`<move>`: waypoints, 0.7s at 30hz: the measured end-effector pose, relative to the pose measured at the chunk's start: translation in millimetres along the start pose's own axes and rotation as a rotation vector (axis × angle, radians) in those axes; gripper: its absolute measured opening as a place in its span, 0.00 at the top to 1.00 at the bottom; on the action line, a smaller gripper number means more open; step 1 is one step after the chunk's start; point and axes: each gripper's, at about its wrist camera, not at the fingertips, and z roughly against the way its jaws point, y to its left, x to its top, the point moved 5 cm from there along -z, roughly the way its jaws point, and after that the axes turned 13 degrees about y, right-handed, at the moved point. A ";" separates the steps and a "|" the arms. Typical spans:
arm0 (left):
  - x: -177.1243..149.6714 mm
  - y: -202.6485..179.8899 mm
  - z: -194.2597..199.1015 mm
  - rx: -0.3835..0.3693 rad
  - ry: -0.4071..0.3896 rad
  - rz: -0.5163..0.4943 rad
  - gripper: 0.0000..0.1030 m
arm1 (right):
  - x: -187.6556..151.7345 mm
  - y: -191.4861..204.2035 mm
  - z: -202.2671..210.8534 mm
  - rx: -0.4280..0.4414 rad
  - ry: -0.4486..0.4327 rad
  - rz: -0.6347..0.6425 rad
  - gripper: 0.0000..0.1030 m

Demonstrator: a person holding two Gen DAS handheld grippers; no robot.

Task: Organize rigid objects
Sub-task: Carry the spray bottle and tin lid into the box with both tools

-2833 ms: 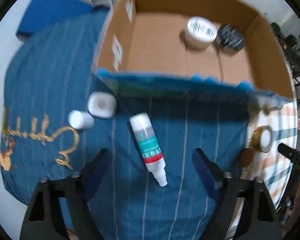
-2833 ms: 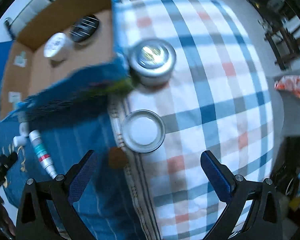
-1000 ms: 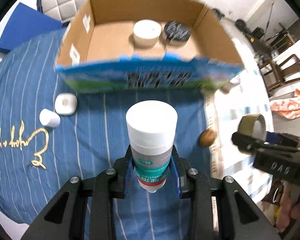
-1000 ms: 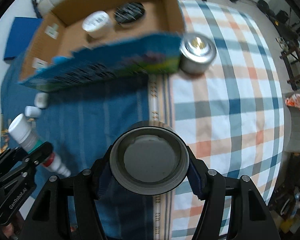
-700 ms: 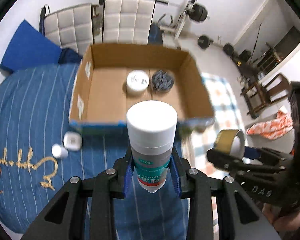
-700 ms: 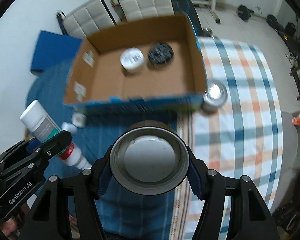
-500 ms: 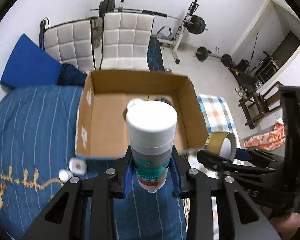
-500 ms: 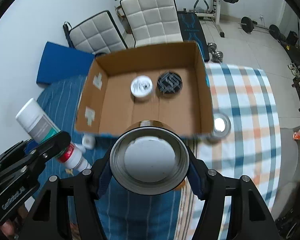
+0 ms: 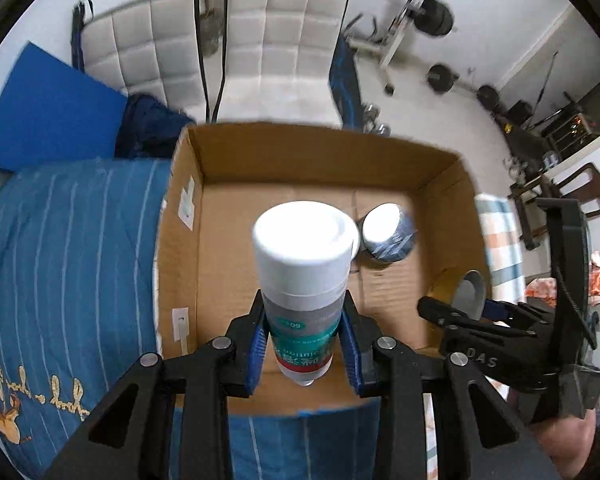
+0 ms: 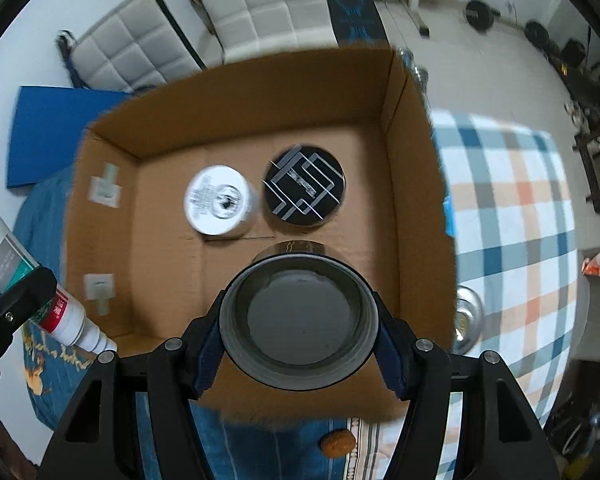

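the open cardboard box [image 10: 412, 184] stands on the bed, with a white jar [image 10: 220, 200] and a black patterned tin [image 10: 304, 186] side by side on its floor. above it, the right gripper [image 10: 298, 326] is closed on a round metal tin [image 10: 298, 320], and the left gripper [image 9: 304, 340] is clamped on a white-capped bottle [image 9: 304, 248].

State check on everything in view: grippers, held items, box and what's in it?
left gripper: shut on spray bottle, over the box
right gripper: shut on round tin, over the box
cardboard box: open-topped
white jar: in the box, lid on
black patterned tin: in the box beside the white jar, lid on
silver tin: outside the box, on the checked cloth
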 end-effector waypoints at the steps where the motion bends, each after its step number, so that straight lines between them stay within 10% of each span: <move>1: 5.1 4.1 -11.9 0.005 0.022 0.010 0.71 | 5.0 -2.7 -9.6 -0.001 0.020 -0.011 0.35; 8: 40.8 21.5 -87.3 0.037 0.183 0.031 0.71 | 30.1 -8.6 -53.3 -0.075 0.110 -0.019 0.35; 21: 67.2 23.8 -134.2 0.096 0.252 0.006 0.71 | 55.3 -1.7 -97.9 -0.166 0.230 0.006 0.35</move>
